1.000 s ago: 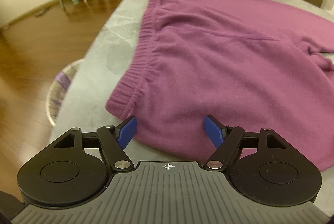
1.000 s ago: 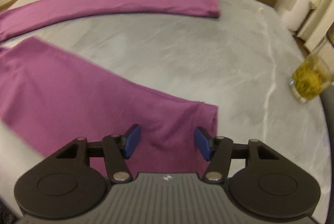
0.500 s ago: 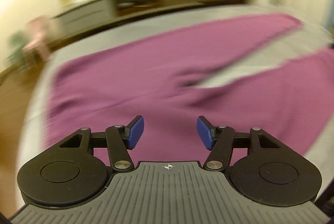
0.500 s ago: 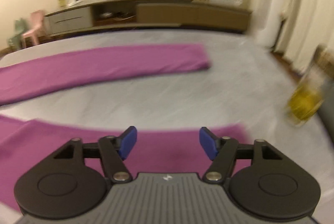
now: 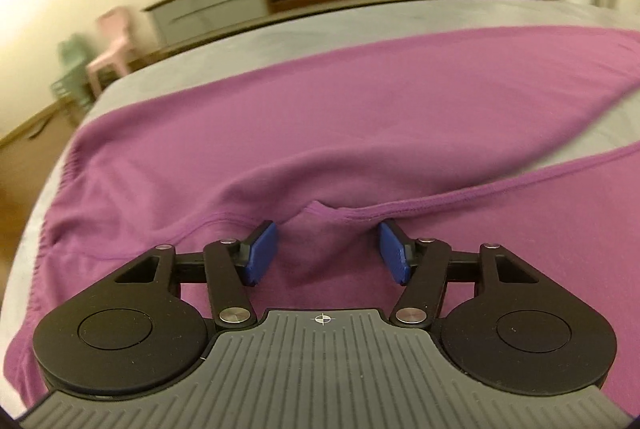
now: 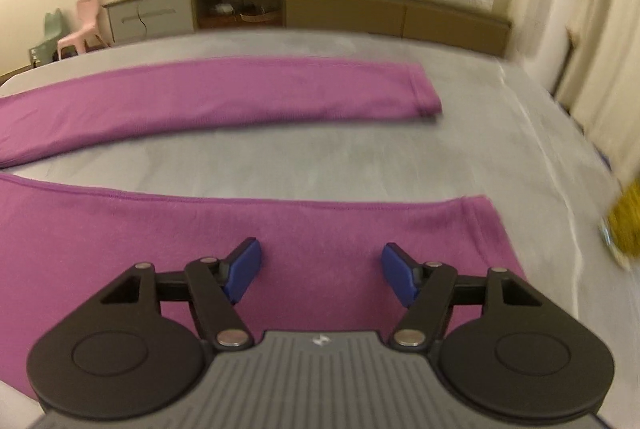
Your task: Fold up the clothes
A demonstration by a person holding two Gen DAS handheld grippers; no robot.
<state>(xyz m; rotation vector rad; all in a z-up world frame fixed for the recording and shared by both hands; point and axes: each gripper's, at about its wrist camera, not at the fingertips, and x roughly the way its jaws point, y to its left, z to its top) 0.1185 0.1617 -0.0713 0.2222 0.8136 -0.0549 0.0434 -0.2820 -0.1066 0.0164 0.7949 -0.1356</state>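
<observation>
Grey table (image 6: 360,157): carries purple trousers (image 5: 360,101), spread flat, legs apart, so the seams lie reachable. Near leg (image 6: 280,229) at 6 o'clock, far leg (image 6: 200,97) at 12. Left gripper (image 5: 322,249): released, over the crotch seam. Right gripper (image 6: 320,271): released, above the near cuff.

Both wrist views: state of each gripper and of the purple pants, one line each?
left gripper: open, fingers apart over the crotch seam, holding nothing.
right gripper: open, over the near leg close to its cuff, holding nothing.
purple pants: unfolded, flat on the grey table, legs spread apart.
near leg: flat.
far leg: flat, extended.
</observation>
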